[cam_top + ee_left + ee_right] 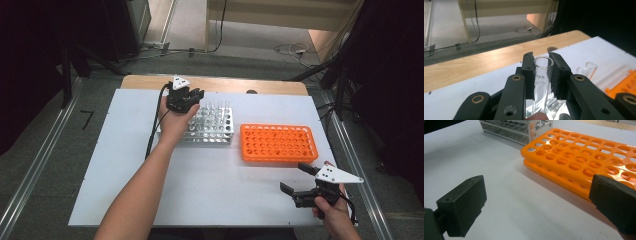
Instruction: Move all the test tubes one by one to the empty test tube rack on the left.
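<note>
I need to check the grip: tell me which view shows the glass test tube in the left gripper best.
The left gripper view: the test tube stands upright between the left gripper jaws, rim and printing clear. In the high view the hand and gripper cover it.

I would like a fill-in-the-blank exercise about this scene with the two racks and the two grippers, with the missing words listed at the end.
1. The left gripper is shut on a glass ____.
2. The plastic rack on the white table has the colour ____.
3. The jaws of the right gripper stand ____, with nothing between them.
4. The clear tubes stand in the ____ rack, not in the plastic one.

Missing words: test tube; orange; open; metal
</note>
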The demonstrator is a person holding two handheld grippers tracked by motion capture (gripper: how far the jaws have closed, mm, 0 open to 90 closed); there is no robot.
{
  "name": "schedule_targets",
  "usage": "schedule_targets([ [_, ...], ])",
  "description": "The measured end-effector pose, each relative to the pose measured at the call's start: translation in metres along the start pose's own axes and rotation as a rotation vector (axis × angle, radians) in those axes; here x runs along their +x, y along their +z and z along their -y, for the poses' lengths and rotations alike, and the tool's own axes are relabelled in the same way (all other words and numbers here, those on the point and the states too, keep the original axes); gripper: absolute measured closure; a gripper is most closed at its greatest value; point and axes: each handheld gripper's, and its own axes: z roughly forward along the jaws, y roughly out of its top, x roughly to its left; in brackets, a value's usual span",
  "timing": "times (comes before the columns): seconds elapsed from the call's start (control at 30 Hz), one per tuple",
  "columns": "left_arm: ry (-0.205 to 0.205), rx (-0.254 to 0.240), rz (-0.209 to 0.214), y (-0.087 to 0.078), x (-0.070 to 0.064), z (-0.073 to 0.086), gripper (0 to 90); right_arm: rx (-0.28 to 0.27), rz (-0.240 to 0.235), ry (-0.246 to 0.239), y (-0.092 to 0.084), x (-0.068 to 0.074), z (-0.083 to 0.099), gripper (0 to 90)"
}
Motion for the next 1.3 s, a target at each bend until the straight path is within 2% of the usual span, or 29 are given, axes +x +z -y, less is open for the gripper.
schedule_targets([
  [0.2,0.015,0.048,-0.006,0.004,-0.002,0.004,75.0,-0.005,-0.002,0.000,0.000,-0.001,0.000,0.0],
  [0.43,0.006,0.102,-0.002,0.008,-0.003,0.007,71.5,0.001,-0.004,0.003,0.000,0.000,0.000,0.0],
  [0.6,-0.005,0.090,0.009,0.004,-0.002,0.006,67.6,-0.001,-0.006,0.003,0.001,0.000,0.000,0.0],
  [0.73,-0.033,0.077,0.046,-0.003,-0.001,0.005,62.8,-0.003,-0.006,0.004,0.001,-0.001,0.000,0.0],
  [0.8,-0.045,0.057,0.069,-0.008,-0.001,0.006,58.2,-0.003,-0.007,0.004,0.001,-0.001,0.000,0.0],
  [0.9,-0.053,0.047,0.087,-0.014,-0.002,0.007,46.1,-0.001,-0.006,0.005,0.001,0.000,0.000,0.0],
  [1.03,-0.044,0.050,0.116,-0.024,-0.005,0.009,26.0,-0.002,-0.007,-0.001,0.002,-0.001,0.000,0.0],
  [1.23,-0.030,0.041,0.138,-0.042,-0.012,0.014,11.2,0.002,-0.003,-0.004,0.003,0.000,-0.001,0.0],
  [1.3,-0.021,0.037,0.158,-0.048,-0.014,0.017,7.0,0.002,-0.002,-0.003,0.004,0.000,-0.001,0.0],
])
